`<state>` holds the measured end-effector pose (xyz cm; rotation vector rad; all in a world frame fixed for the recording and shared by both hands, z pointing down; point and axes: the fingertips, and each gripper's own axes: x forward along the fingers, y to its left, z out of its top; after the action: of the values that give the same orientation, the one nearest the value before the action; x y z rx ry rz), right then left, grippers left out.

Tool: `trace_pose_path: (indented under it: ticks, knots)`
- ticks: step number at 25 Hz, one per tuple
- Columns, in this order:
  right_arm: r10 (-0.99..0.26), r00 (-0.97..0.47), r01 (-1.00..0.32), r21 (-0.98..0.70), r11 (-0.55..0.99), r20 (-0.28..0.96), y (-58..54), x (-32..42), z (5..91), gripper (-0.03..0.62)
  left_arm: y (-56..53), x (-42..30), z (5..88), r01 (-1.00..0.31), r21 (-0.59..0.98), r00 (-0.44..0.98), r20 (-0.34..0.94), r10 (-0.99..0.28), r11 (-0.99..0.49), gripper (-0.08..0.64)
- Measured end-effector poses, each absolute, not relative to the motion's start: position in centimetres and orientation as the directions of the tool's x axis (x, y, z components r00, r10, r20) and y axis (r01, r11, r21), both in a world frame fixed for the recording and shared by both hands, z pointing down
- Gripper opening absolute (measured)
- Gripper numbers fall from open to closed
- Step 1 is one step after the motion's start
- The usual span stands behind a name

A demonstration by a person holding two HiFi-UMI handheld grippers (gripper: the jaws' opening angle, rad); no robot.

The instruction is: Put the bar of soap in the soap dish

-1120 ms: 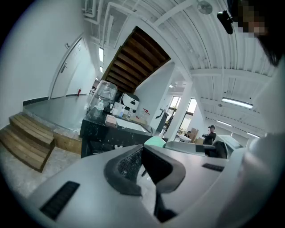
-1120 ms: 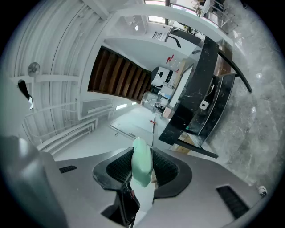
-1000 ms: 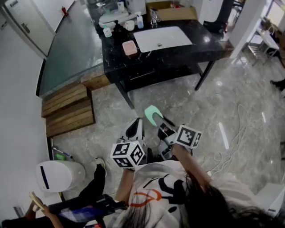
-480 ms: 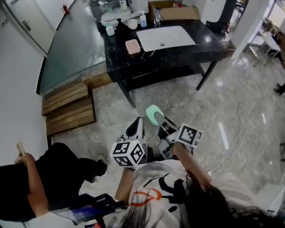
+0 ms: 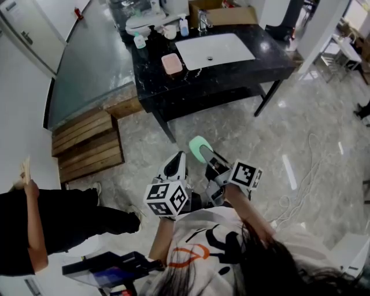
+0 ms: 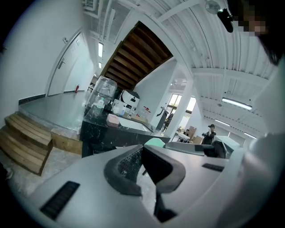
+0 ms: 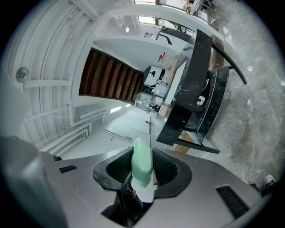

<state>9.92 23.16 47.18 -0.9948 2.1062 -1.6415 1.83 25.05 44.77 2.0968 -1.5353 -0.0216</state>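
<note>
A mint-green bar of soap point(image 5: 200, 148) sticks out from my right gripper point(image 5: 207, 158), which is shut on it, held over the marble floor well short of the counter. In the right gripper view the soap point(image 7: 142, 165) stands upright between the ribbed pads. The pink soap dish point(image 5: 172, 63) sits on the black counter point(image 5: 272, 55), just left of the white sink point(image 5: 214, 51); the left gripper view shows the dish point(image 6: 112, 119) far ahead. My left gripper point(image 5: 175, 167) hangs beside the right one, jaws together with nothing between them.
A person in black point(image 5: 55, 222) stands at the left, near the wooden steps point(image 5: 87, 141). Bottles and cups point(image 5: 139, 39) and a cardboard box point(image 5: 222, 14) crowd the counter's back. A white cable point(image 5: 300, 185) lies on the floor at right.
The person in black has walked further into view at the left and now hides the white bin. Both grippers and the soap have barely moved.
</note>
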Motion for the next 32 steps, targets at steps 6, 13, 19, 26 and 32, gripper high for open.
trace_pose_path:
  ticks: [6,13,19,26,32]
  knots:
    - [-0.669,-0.736,-0.307,-0.931,0.199,0.1,19.8,7.1,45.9,0.138,21.9,-0.8,44.4,-0.875,0.43,0.366,0.29,-0.884,-0.221,0.002]
    - [-0.696,-0.702,-0.325,-0.938,0.124,0.151,17.4,4.8,46.6,0.138,19.0,-3.7,44.7,-0.865,0.44,0.391,0.287,-0.874,-0.243,0.002]
    - [-0.714,-0.681,-0.339,-0.935,0.108,0.164,15.6,3.1,47.1,0.138,16.8,-5.7,45.4,-0.856,0.447,0.415,0.292,-0.862,-0.261,0.002]
    - [-0.73,-0.659,-0.338,-0.938,0.073,0.181,13.5,2.5,46.9,0.138,14.7,-6.5,45.4,-0.844,0.459,0.439,0.293,-0.849,-0.277,0.002]
    - [-0.734,-0.653,-0.341,-0.938,0.064,0.187,12.3,2.7,47.0,0.138,13.7,-6.5,45.7,-0.84,0.467,0.445,0.301,-0.843,-0.277,0.002]
